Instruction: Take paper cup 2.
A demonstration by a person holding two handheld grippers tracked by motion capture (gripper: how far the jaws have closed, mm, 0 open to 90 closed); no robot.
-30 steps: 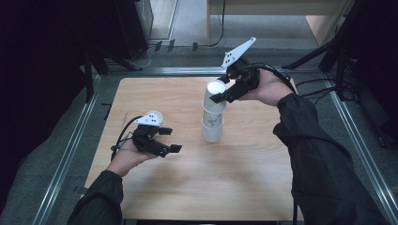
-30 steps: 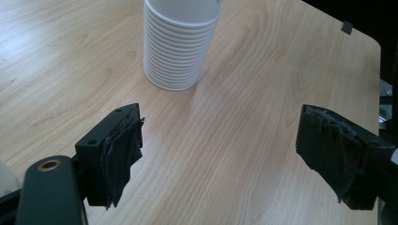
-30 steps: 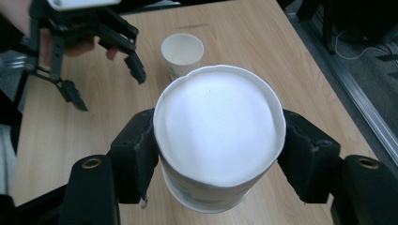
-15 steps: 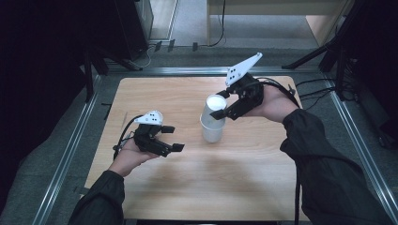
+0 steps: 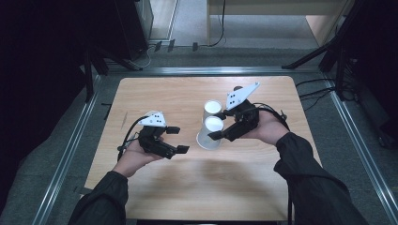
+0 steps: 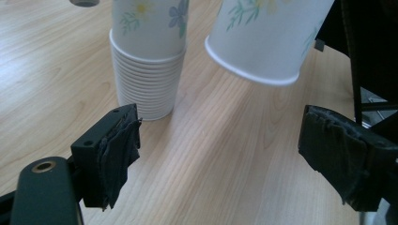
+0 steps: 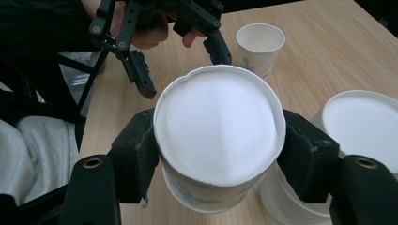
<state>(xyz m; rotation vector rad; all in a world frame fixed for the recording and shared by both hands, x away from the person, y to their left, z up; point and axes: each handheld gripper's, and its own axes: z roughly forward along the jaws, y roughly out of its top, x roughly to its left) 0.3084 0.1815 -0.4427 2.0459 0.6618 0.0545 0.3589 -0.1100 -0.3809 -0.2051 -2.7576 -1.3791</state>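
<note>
The single paper cup, upside down and tilted, has been lifted off the cup stack and lowered beside it, so separation appears done. It is clamped between the right tongs, just above the bench. The left tongs, just opened wider, are held empty nearby.

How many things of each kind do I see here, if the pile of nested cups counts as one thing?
Pile of upside-down paper cups: 1
Single paper cups: 2 (held cup, upright cup)
Claws: 2 (left claw open, right claw closed on the held cup)
Total: 5
</note>
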